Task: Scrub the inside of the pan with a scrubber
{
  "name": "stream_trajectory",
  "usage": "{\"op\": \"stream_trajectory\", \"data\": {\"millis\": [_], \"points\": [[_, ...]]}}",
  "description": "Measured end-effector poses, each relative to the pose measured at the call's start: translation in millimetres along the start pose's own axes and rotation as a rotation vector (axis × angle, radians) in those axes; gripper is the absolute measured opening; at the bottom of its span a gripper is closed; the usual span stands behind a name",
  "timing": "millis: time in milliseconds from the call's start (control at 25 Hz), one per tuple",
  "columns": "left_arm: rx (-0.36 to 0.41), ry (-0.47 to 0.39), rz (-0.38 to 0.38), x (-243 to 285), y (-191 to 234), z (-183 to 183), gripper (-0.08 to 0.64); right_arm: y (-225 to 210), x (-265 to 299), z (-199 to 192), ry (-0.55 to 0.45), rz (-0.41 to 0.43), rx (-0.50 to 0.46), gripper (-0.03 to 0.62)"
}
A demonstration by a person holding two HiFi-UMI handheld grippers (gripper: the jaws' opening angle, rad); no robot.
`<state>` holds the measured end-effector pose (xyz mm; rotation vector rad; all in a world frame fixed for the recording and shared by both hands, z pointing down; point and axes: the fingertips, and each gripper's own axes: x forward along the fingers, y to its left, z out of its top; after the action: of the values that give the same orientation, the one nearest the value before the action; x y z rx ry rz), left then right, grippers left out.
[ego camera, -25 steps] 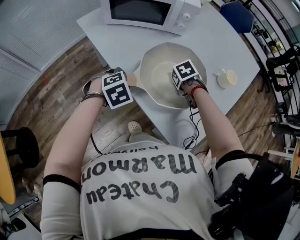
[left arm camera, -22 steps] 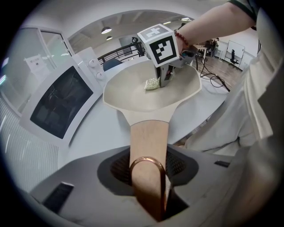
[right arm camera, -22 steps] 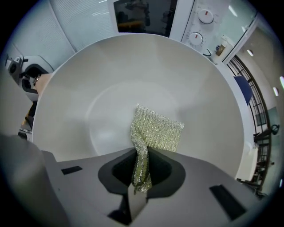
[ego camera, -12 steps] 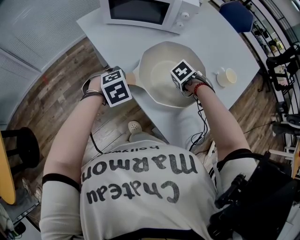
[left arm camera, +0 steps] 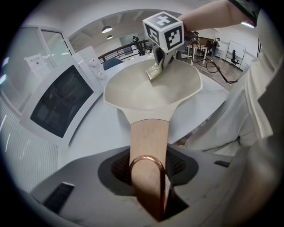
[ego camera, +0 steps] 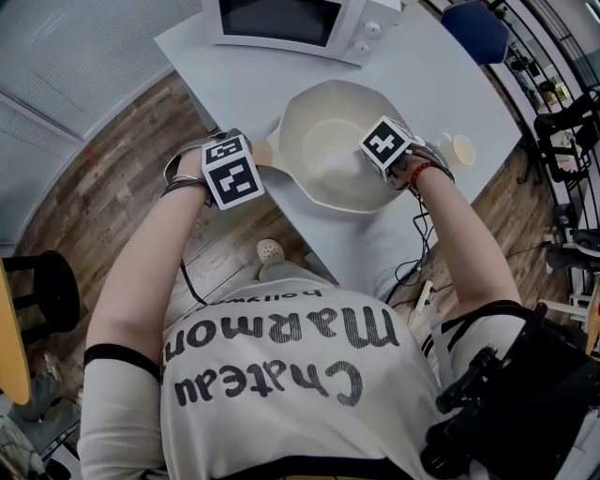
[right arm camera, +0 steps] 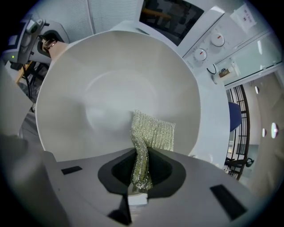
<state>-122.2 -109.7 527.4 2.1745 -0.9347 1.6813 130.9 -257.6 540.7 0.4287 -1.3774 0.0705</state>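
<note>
A cream pan sits on the white table, its tan wooden handle with a copper hanging loop pointing toward me. My left gripper is shut on that handle at the pan's left. My right gripper is over the pan's right inner wall, shut on a silvery mesh scrubber. The scrubber's free end lies against the pan's inside near the rim. From the left gripper view the scrubber touches the far wall of the pan.
A white microwave stands at the back of the table. A small cream cup sits to the right of the pan. A blue chair is beyond the table. Cables hang off the table's near edge.
My right gripper with the scrubber has slid to the right, from the pan's middle toward its right wall. The left gripper has kept its hold on the handle.
</note>
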Motion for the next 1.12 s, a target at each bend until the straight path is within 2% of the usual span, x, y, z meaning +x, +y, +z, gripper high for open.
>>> {"op": "stream_trajectory", "data": {"millis": [320, 400, 440, 480, 520, 600, 680, 720, 800, 960, 1120], "points": [[0.004, -0.001, -0.006, -1, 2, 0, 0.166, -26, -22, 0, -0.037, 0.004, 0.050, 0.043], [0.004, -0.003, -0.008, -1, 2, 0, 0.166, -22, -28, 9, -0.105, 0.046, 0.046, 0.043], [0.004, -0.003, -0.007, -1, 1, 1, 0.166, -21, -34, 18, -0.180, 0.064, 0.046, 0.043], [0.004, -0.003, -0.007, -1, -1, 0, 0.166, -17, -43, 31, -0.277, 0.110, 0.063, 0.044], [0.004, -0.004, -0.008, -1, -2, 0, 0.166, -6, -54, 45, -0.384, 0.202, 0.100, 0.044], [0.003, -0.003, -0.015, -2, -3, 1, 0.166, 29, -76, 73, -0.571, 0.477, 0.209, 0.044], [0.004, -0.003, -0.021, -2, -3, 0, 0.166, 61, -85, 96, -0.653, 0.720, 0.325, 0.044], [0.005, -0.002, -0.023, -2, -3, 0, 0.166, 72, -82, 104, -0.653, 0.798, 0.382, 0.044], [0.009, -0.004, -0.025, -2, -2, 1, 0.166, 85, -70, 115, -0.618, 0.878, 0.490, 0.044], [0.011, -0.013, -0.035, -1, -1, 1, 0.166, 87, -49, 135, -0.586, 0.956, 0.702, 0.044], [0.022, -0.008, -0.038, -1, 3, 2, 0.166, 95, -40, 154, -0.572, 1.007, 0.810, 0.044]]}}
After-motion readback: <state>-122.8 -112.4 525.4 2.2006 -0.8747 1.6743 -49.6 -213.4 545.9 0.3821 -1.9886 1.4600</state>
